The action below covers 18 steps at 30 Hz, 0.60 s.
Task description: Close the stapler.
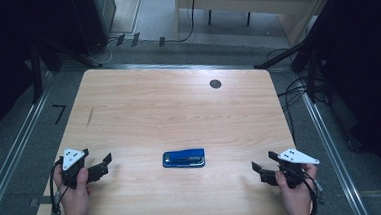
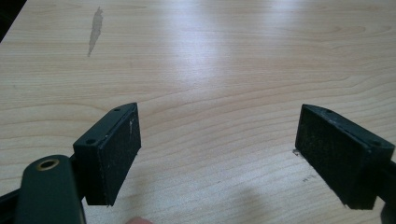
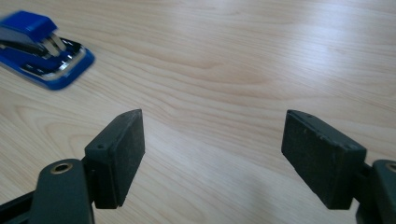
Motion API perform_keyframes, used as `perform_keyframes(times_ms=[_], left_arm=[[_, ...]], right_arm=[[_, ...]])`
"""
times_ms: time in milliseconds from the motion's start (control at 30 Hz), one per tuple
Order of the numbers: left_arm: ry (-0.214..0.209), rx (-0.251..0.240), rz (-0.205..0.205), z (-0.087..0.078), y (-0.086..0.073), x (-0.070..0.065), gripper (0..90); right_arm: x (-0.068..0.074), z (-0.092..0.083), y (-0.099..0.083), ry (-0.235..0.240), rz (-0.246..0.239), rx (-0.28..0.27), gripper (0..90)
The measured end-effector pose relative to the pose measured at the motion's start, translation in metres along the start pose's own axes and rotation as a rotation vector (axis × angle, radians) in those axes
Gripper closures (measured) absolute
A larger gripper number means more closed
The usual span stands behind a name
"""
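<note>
A blue stapler lies flat near the front middle of the wooden table. My left gripper rests at the front left, held by a hand, pointing right toward the stapler from some way off. In the left gripper view, this gripper is open over bare wood. My right gripper sits at the front right, pointing left, and it is apart from the stapler. In the right gripper view, this gripper is open with nothing between its pads, and the stapler lies at the upper left.
A dark round grommet sits in the table's far right part. A faint grey streak marks the wood on the left, also as the streak. Cables and metal rails lie on the floor around the table.
</note>
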State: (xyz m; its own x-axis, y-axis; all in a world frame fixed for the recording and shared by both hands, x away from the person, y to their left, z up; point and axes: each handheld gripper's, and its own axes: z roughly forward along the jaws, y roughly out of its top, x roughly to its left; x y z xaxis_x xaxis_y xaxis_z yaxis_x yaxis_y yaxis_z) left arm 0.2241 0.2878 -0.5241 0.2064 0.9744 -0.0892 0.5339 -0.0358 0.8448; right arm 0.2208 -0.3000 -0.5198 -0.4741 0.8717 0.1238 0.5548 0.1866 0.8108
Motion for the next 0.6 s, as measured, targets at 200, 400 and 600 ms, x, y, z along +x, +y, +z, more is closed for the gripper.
perform_keyframes(times_ms=[200, 400, 600], left_arm=[[0.002, 0.000, 0.001, 0.000, 0.000, 0.000, 14.6], [0.004, 0.002, 0.004, 0.000, 0.000, 0.000, 14.6], [0.003, 0.002, 0.006, 0.000, 0.000, 0.000, 14.8]], right_arm=[[-0.012, -0.007, -0.009, -0.028, 0.007, 0.011, 20.3], [-0.019, -0.010, -0.015, -0.040, 0.011, 0.024, 18.5], [-0.026, -0.015, -0.021, -0.052, 0.025, 0.018, 14.8]])
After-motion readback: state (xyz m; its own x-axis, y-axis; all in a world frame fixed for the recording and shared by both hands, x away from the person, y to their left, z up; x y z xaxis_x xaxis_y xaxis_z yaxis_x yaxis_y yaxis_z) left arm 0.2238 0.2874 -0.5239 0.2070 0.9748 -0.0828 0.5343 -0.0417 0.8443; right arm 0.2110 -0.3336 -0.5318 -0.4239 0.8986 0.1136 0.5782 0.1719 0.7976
